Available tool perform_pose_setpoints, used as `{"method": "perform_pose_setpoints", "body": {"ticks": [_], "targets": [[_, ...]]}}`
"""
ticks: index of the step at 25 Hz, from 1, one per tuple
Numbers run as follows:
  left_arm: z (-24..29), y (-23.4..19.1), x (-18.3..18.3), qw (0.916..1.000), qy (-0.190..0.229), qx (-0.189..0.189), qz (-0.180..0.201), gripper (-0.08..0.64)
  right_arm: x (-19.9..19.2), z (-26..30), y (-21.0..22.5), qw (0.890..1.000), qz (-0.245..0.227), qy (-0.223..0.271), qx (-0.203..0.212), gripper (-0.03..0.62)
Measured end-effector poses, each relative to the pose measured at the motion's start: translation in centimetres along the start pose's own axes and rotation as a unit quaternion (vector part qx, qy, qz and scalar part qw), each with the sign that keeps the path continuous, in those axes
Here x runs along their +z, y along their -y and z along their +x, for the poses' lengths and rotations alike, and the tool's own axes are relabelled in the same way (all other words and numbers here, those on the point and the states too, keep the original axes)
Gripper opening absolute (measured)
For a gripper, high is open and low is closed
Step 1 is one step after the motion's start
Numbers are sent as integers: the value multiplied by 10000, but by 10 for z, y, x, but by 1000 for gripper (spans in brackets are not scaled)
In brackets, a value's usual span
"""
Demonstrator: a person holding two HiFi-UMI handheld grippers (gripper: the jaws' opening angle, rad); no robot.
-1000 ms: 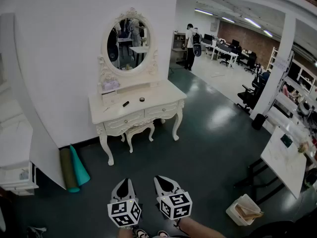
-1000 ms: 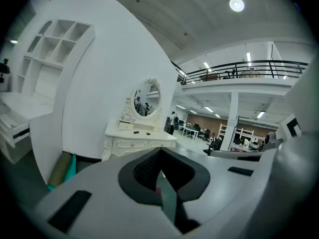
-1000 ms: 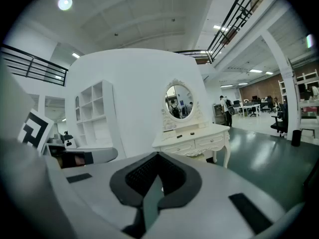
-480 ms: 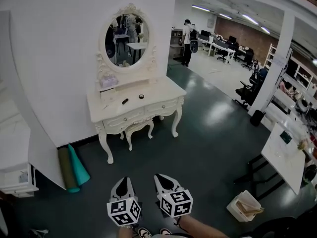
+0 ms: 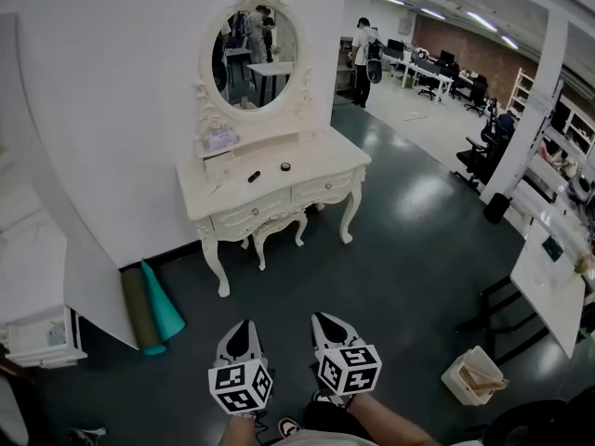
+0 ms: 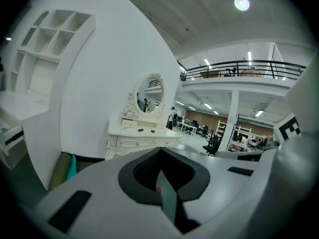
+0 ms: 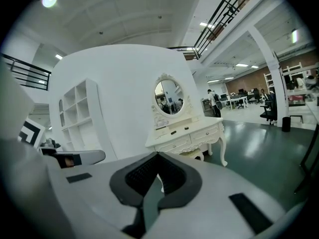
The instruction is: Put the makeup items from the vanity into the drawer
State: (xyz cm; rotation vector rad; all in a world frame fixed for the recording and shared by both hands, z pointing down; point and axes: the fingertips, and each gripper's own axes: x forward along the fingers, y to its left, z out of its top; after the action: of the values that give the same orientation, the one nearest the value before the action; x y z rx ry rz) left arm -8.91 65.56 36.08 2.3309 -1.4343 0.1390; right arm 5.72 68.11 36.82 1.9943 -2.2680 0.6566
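Observation:
A cream vanity [image 5: 321,173] with an oval mirror [image 5: 258,49] stands against the white wall, a few steps ahead. On its top lie a dark stick-shaped item [image 5: 254,177] and a small round item [image 5: 285,167]. A little drawer box with something pinkish on it [image 5: 221,140] sits at the back left. The vanity's front drawers [image 5: 251,215] are closed. My left gripper [image 5: 246,326] and right gripper [image 5: 323,319] hang side by side low over the dark floor, far short of the vanity. Both are shut and hold nothing. Both gripper views show the vanity [image 6: 144,133] [image 7: 187,136] beyond the closed jaws.
A stool [image 5: 279,228] is tucked under the vanity. Rolled green and teal mats [image 5: 153,309] lean by the wall at its left, beside a white shelf unit [image 5: 37,337]. A box of papers [image 5: 474,376] and a white table [image 5: 548,286] stand right. A person [image 5: 363,49] stands far behind.
The vanity now sits further right and a little larger in the head view. Both grippers have shifted slightly right and forward, still shut and empty.

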Motion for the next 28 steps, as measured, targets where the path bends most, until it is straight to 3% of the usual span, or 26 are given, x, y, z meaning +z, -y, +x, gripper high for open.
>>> {"method": "perform_pose_setpoints", "body": {"ticks": [8,19,28], "targets": [[55,-27,11,10000,-61,70,31,5,12,63,18,10000,78,-53,-32,17],[172,-46,64,9992,22,397,41,5,74,181,59,9995,37,-141,281,17],[258,-68,83,9974,-46,706,-127,5,107,267,100,9986,-3,-291,434,17]]}}
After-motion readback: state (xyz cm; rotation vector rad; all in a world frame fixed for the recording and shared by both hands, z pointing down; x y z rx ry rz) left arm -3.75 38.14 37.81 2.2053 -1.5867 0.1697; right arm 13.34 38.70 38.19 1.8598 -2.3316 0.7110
